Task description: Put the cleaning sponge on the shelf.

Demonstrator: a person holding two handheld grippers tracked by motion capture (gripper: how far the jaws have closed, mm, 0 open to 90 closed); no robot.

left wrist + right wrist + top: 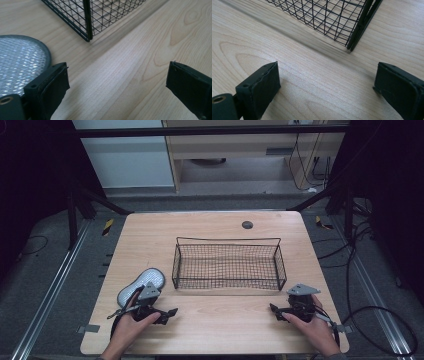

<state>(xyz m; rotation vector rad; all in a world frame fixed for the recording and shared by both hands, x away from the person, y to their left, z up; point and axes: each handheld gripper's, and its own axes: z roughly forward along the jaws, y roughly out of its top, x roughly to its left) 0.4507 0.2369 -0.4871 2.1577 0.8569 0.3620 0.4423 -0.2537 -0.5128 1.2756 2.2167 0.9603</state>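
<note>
A black wire basket (227,240) stands in the middle of the wooden table (225,325); nothing is visible inside it. A flat silvery pad with a grey rim (145,282) lies left of the basket. My left gripper (170,313) rests on the table just in front of the pad, open, with bare wood between its jaws. In the left gripper view (117,85) the pad (20,60) lies beside the left jaw and a basket corner (87,22) stands ahead. My right gripper (274,311) sits near the basket's front right corner (358,27), open (327,85) and holding nothing.
A small dark round grommet (247,224) is set in the table behind the basket. Dark frame struts and cables surround the table on the floor. Bare wood runs along the front edge between the two hands.
</note>
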